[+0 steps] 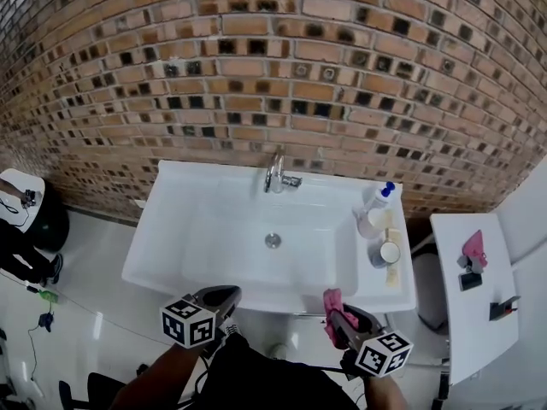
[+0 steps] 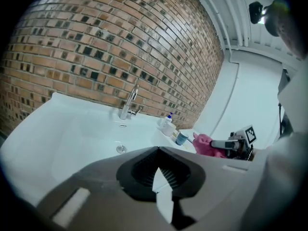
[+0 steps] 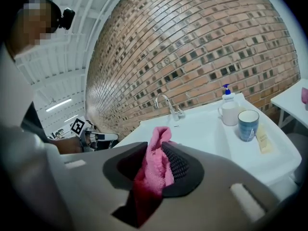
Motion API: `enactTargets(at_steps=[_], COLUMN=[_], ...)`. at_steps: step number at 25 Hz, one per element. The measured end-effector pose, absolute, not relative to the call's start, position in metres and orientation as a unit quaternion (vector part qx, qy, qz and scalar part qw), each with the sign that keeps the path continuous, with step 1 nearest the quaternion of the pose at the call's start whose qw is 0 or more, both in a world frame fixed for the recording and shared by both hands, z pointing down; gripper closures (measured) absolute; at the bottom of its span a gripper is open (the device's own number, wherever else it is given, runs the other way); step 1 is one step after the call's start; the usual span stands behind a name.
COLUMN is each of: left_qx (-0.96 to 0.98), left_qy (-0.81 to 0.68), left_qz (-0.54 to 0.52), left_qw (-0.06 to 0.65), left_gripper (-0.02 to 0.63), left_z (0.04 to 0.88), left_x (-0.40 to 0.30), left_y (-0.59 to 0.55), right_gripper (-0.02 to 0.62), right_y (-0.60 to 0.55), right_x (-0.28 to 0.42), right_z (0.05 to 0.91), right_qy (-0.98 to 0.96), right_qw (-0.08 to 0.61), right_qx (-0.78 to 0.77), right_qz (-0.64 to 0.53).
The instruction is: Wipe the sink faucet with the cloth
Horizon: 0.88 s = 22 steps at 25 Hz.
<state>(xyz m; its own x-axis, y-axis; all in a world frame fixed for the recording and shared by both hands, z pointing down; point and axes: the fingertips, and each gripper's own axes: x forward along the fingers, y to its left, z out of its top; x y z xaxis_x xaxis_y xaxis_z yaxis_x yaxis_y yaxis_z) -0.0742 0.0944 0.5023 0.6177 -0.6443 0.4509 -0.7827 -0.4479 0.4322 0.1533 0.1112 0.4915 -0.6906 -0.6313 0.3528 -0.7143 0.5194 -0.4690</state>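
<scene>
currently both tools hang at the near edge of the sink (image 1: 175, 229), short of the basin. the left hand-held gripper (image 2: 161, 174) has its ribbed pads drawn together, with only a thin pale sliver between them, and nothing is held there. the right hand-held gripper (image 3: 159, 160) is clamped on the cloth (image 1: 332, 301). the cloth is pink and bunched. one fold stands up above the pads and the rest trails down into the dark slot behind them.

the faucet (image 1: 275, 176) is chrome. it stands upright at the middle of the sink's back rim, against the brick wall (image 1: 273, 58), with its lever to the right. i see the cloth well apart from it, with the whole basin and the drain (image 1: 273, 240) between them. neither tool touches the faucet or the sink.

on the sink's right ledge, from back to front, i note a white pump bottle (image 1: 378, 202) with a blue top, a white mug (image 3: 230, 113) just beside it, and a blue cup (image 3: 248, 125). a pale flat item lies along the ledge beside the cup, and i cannot tell what it is.

right of the sink stands a small white bench (image 1: 479, 314). it carries a pink item (image 1: 473, 246) and some small dark objects that i cannot identify.

in the head view the two marker cubes sit at the bottom of the frame, left tool left of centre, right tool right of centre, about level with each other.
</scene>
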Motion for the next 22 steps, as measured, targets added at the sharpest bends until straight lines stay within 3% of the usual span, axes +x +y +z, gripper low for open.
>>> enactTargets(at_steps=[22], left_qx=[0.829], left_qy=[-0.455], left_qz=[0.094], left_qw=[0.312], left_gripper=[0.603], left_z=[0.502], left_x=[-0.084], left_y=[0.107], right_gripper=[0.499], right_y=[0.102], right_x=[0.158], right_z=[0.477], right_qy=[-0.883], right_qw=[0.076], right_qx=[0.385], right_qz=[0.256])
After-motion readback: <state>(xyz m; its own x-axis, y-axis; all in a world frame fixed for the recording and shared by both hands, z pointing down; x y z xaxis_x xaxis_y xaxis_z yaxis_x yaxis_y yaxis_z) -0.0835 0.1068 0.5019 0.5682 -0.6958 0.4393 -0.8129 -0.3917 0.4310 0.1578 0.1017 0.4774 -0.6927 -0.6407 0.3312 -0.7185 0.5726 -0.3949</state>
